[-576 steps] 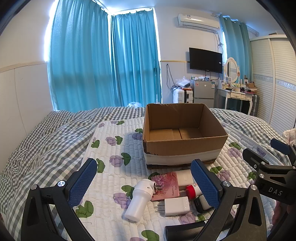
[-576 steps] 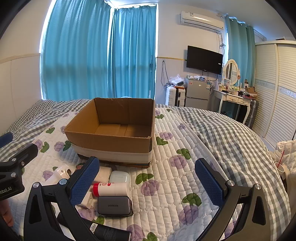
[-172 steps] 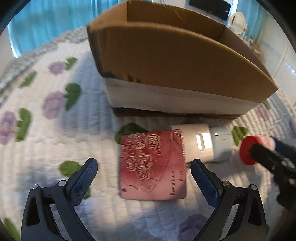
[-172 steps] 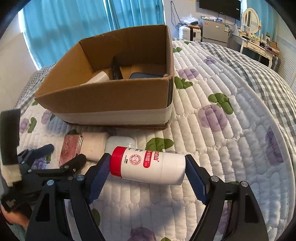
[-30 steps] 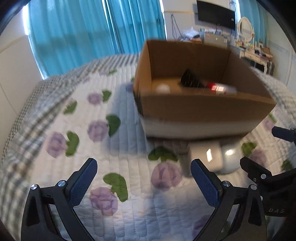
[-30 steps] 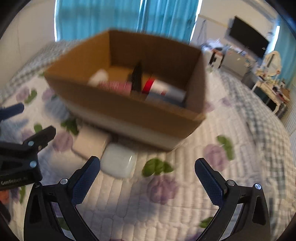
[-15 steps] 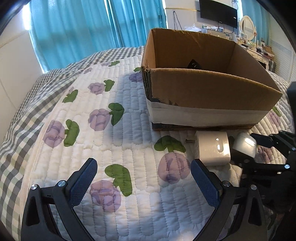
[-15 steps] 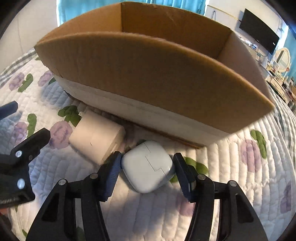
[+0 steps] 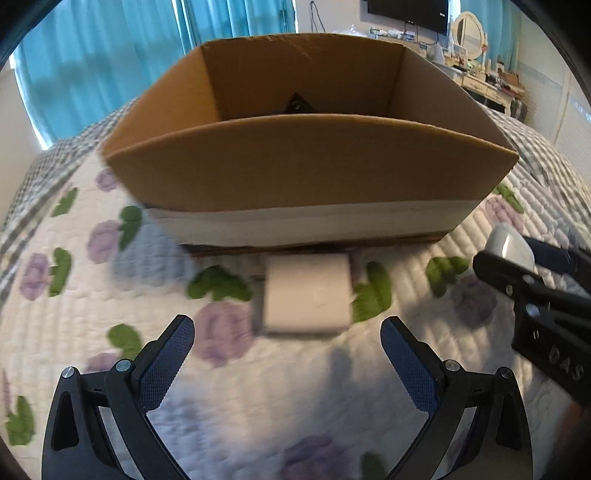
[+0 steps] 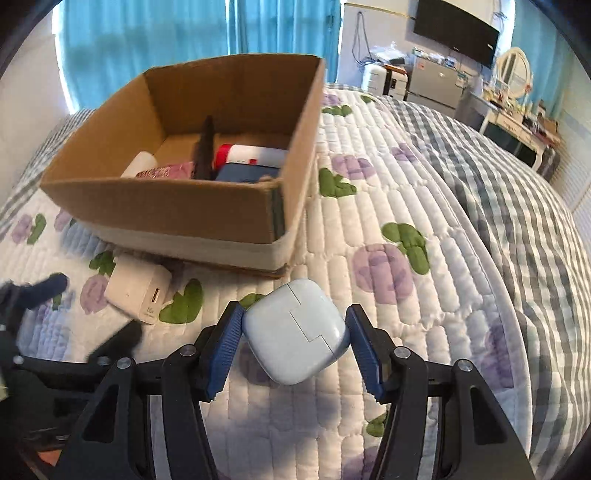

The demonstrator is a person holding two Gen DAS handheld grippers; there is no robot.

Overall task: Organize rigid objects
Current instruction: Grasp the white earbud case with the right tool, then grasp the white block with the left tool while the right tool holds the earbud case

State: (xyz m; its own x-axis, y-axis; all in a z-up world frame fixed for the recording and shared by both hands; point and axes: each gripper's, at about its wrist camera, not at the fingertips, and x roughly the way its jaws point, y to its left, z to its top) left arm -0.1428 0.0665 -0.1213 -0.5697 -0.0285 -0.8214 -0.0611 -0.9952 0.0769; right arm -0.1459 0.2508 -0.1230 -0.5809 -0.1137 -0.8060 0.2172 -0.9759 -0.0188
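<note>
My right gripper (image 10: 295, 341) is shut on a pale blue rounded case (image 10: 295, 330), held off the quilt in front of the cardboard box (image 10: 177, 210). In the left wrist view that case (image 9: 511, 245) shows at the right edge between the right gripper's fingers. A white charger block (image 9: 307, 298) lies on the quilt just before the box's front wall (image 9: 306, 173), ahead of my open left gripper (image 9: 288, 362), which holds nothing. From the right wrist the charger block (image 10: 138, 290) lies left of the held case. The box holds a red-capped white bottle (image 10: 251, 153), a pink booklet (image 10: 166, 171) and other items.
The floral quilt (image 10: 388, 229) covers a bed with a grey checked blanket (image 10: 517, 192) to the right. Blue curtains (image 10: 184, 33) hang behind the box. A dresser with a mirror (image 10: 515, 70), a TV and a small fridge stand far back right.
The right gripper has lifted the pale blue case off the quilt and drawn back from the box. My left gripper has moved closer to the white charger block, now centred before it.
</note>
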